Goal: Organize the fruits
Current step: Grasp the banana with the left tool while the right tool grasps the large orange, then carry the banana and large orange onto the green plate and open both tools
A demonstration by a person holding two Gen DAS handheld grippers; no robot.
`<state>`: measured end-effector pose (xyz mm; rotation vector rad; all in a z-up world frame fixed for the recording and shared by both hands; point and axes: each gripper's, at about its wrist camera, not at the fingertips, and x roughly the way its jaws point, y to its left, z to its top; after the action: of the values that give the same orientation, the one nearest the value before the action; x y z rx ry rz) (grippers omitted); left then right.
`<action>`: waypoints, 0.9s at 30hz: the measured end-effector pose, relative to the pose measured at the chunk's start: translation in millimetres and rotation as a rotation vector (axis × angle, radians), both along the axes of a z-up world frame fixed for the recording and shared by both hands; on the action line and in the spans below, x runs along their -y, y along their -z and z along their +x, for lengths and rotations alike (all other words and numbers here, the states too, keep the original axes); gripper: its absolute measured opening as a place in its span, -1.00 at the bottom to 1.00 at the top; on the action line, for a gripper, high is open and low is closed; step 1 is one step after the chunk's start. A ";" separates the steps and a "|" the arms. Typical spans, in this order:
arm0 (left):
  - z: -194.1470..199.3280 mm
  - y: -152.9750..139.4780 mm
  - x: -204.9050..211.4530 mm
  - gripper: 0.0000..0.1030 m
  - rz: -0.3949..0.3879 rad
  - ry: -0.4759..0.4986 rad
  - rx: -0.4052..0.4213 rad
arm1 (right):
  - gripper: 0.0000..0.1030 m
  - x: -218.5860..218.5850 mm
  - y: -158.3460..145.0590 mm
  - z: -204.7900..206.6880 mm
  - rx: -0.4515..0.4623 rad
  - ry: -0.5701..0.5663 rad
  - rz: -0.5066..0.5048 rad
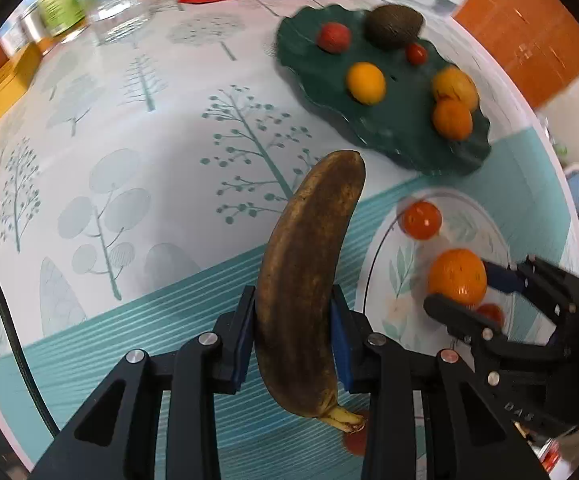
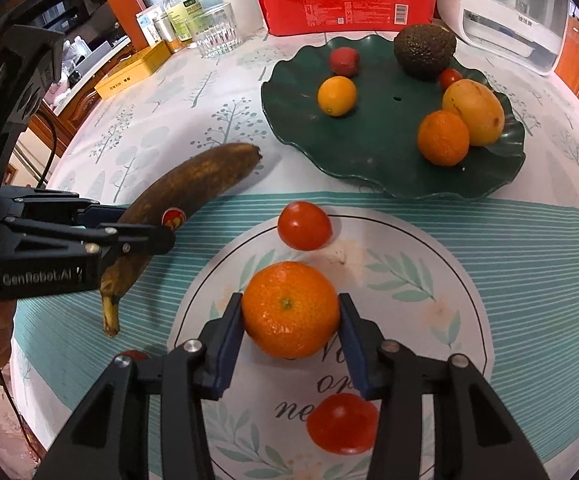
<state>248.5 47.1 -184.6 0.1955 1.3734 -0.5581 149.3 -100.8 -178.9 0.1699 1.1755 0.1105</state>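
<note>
Downward, both hand-held grippers (image 1: 293,336) (image 2: 289,332) steeply tilted

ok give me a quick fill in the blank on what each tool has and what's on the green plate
1. The left tool is shut on the ____.
2. The right tool grips an orange lying on a round ____.
3. The avocado sits on the ____ plate.

Missing words: banana; placemat; green

Brown-mottled banana (image 1: 309,280); dark-green plate (image 2: 369,152) (wavy-edged); tree-printed tablecloth (image 2: 193,120)
</note>
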 end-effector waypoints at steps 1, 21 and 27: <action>0.2 -2.9 -1.7 -0.38 -0.007 -0.019 0.002 | -0.12 0.7 -1.6 0.0 0.002 0.001 0.006; 10.0 -82.8 57.5 -0.38 -0.067 -0.150 0.160 | -0.12 65.5 -84.5 34.0 0.153 0.013 0.009; 23.6 -92.9 87.8 -0.38 -0.058 -0.181 0.196 | -0.12 91.7 -102.7 69.6 0.203 -0.006 -0.025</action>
<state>272.2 -40.7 -91.7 0.0757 1.1694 -0.4155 218.9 -192.5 -76.2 0.1299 0.9745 0.1158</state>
